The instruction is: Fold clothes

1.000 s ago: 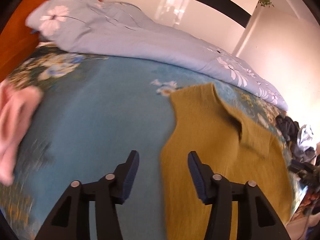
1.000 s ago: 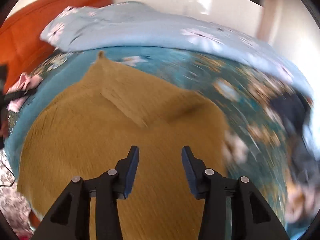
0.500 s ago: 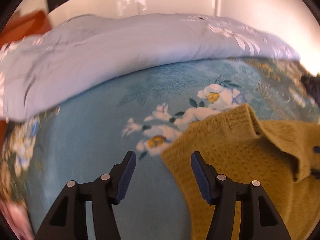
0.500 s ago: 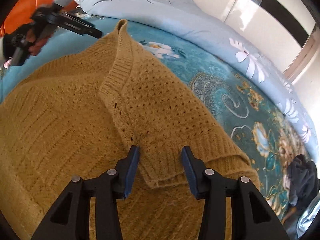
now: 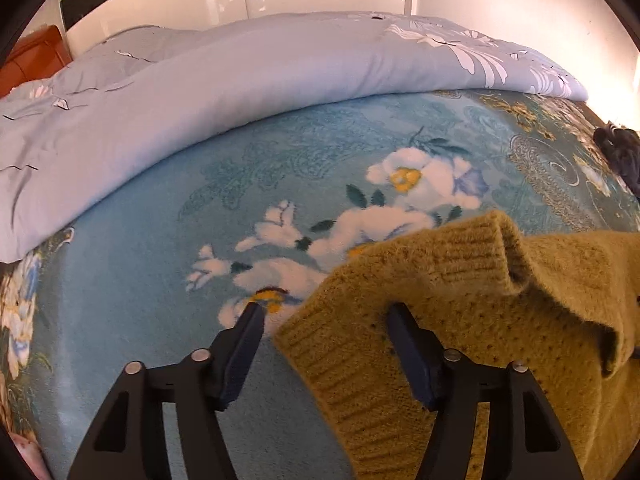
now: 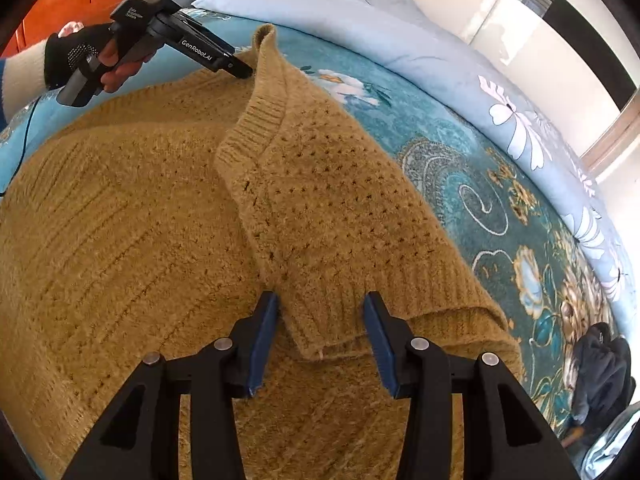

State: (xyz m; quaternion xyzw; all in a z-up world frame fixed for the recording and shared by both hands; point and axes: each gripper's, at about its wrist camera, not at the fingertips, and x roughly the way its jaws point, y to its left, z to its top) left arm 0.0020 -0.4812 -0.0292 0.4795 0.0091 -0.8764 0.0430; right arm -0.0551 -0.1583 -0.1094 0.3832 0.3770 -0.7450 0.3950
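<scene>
Sweater (image 6: 132,216) on blanket (image 5: 168,264), both hand-held grippers spread wide

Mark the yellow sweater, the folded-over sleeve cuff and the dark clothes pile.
yellow sweater (image 6: 120,240), right wrist view, main knit body.
sleeve cuff (image 6: 332,336), right wrist view, ribbed end.
dark clothes pile (image 6: 600,364), right wrist view, middle of heap.

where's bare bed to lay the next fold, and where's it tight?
Free: teal floral blanket between the pale blue duvet and the mustard sweater, ahead of the open left gripper. Also a strip right of the sweater. Crowded: dark clothes pile at the far right edge.
</scene>
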